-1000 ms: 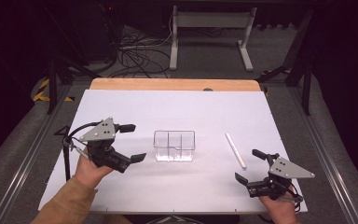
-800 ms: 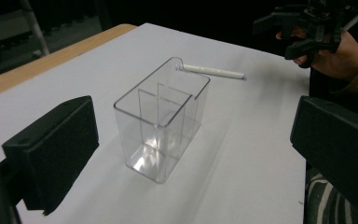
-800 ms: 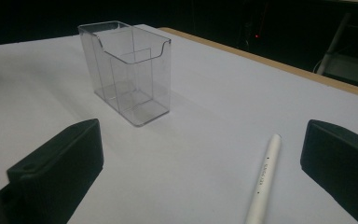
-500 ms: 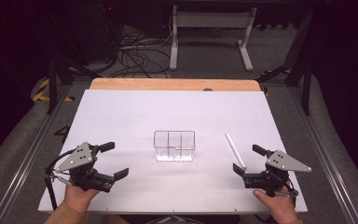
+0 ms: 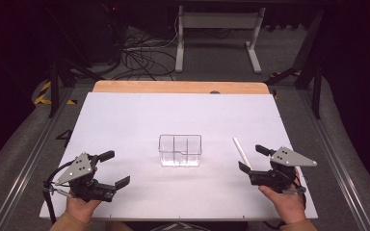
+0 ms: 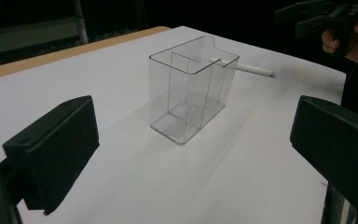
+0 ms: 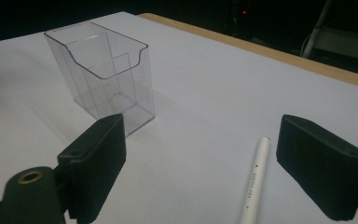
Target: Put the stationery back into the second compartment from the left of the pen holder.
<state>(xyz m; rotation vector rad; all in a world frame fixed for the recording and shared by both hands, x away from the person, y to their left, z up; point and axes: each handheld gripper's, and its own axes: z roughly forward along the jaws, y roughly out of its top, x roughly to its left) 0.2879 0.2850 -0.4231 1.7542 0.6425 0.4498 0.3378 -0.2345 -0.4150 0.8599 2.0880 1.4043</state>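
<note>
Right gripper [image 5: 256, 160]: jaws spread wide and empty, straddling the near end of the white pen [image 5: 241, 152], which lies flat on the table [image 5: 125, 120]. Left gripper [image 5: 114, 168]: jaws wide apart, empty, at the near left. The clear compartment box [image 5: 180, 149] stands upright mid-table, between both grippers, just left of the pen.

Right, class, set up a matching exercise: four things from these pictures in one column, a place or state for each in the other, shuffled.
Things:
1. clear box
2. white pen
3. left claw
4. right claw

Places or states:
A. lying flat, right of the box
B. open, at the table's near left
C. upright in the middle, empty
D. open, right beside the pen

Pairs: 1-C, 2-A, 3-B, 4-D
</note>
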